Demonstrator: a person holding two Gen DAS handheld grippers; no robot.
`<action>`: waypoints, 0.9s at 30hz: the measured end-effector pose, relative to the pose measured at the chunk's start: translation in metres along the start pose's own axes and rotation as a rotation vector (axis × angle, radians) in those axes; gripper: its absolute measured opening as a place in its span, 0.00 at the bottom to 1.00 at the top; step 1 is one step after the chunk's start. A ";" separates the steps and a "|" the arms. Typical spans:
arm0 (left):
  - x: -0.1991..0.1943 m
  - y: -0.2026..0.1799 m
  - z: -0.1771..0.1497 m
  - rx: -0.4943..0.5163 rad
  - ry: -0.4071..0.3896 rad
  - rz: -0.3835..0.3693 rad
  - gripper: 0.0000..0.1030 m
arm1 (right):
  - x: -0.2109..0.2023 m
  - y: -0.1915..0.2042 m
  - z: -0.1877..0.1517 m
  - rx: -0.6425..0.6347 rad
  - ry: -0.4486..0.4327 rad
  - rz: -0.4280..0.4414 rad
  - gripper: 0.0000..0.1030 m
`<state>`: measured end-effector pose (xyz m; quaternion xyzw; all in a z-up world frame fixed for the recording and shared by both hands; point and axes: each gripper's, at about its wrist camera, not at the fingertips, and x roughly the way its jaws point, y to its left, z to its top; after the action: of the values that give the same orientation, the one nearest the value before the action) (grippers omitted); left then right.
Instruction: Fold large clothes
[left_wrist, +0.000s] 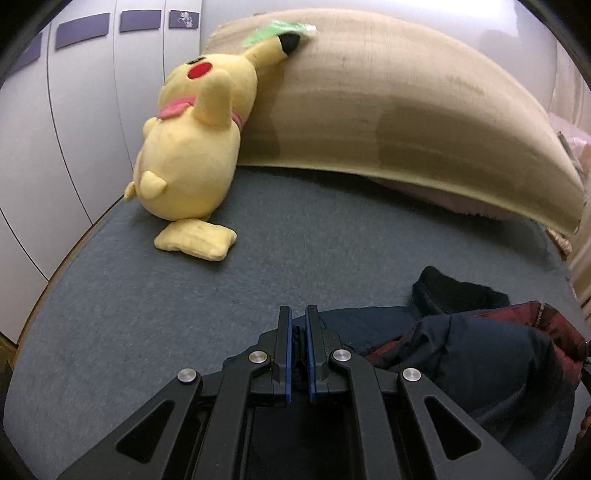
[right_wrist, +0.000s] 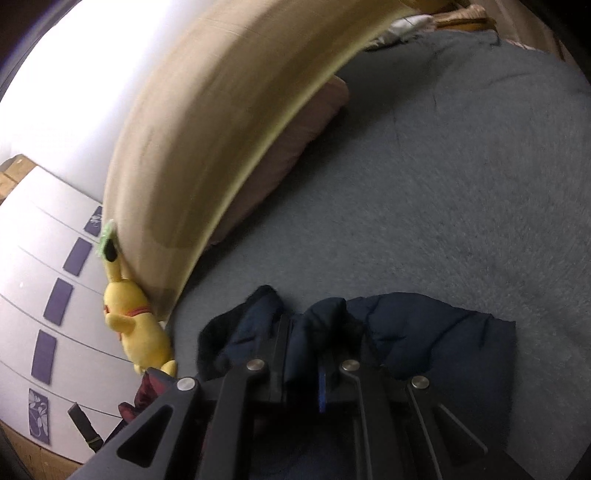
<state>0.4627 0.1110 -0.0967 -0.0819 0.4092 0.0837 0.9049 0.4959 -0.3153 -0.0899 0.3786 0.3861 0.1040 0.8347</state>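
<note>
A dark navy padded jacket (left_wrist: 461, 354) with a dark red lining (left_wrist: 554, 325) lies bunched on the grey-blue bed cover (left_wrist: 332, 240). My left gripper (left_wrist: 298, 321) is shut on a fold of the jacket's navy fabric, low over the bed. In the right wrist view the jacket (right_wrist: 424, 332) spreads ahead and to the right. My right gripper (right_wrist: 306, 332) is shut on a bunched navy fold of it; the fabric hides the fingertips. The red lining (right_wrist: 147, 391) shows at the lower left.
A yellow plush toy (left_wrist: 192, 155) leans against a large beige cushion (left_wrist: 406, 110) at the far side of the bed; it also shows in the right wrist view (right_wrist: 136, 332). White wardrobe doors (left_wrist: 74, 110) stand to the left. A pink pillow (right_wrist: 288, 147) lies under the cushion.
</note>
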 end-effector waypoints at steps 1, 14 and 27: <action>0.004 -0.002 0.000 0.005 0.007 0.001 0.06 | 0.004 -0.003 0.001 0.008 0.004 -0.006 0.11; 0.048 -0.014 0.001 0.055 0.065 0.015 0.07 | 0.040 -0.020 0.004 0.058 0.054 -0.084 0.11; 0.078 -0.021 -0.002 0.075 0.119 0.031 0.07 | 0.059 -0.022 0.007 0.093 0.105 -0.154 0.11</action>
<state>0.5166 0.0971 -0.1553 -0.0463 0.4665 0.0771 0.8800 0.5385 -0.3067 -0.1364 0.3801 0.4616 0.0410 0.8005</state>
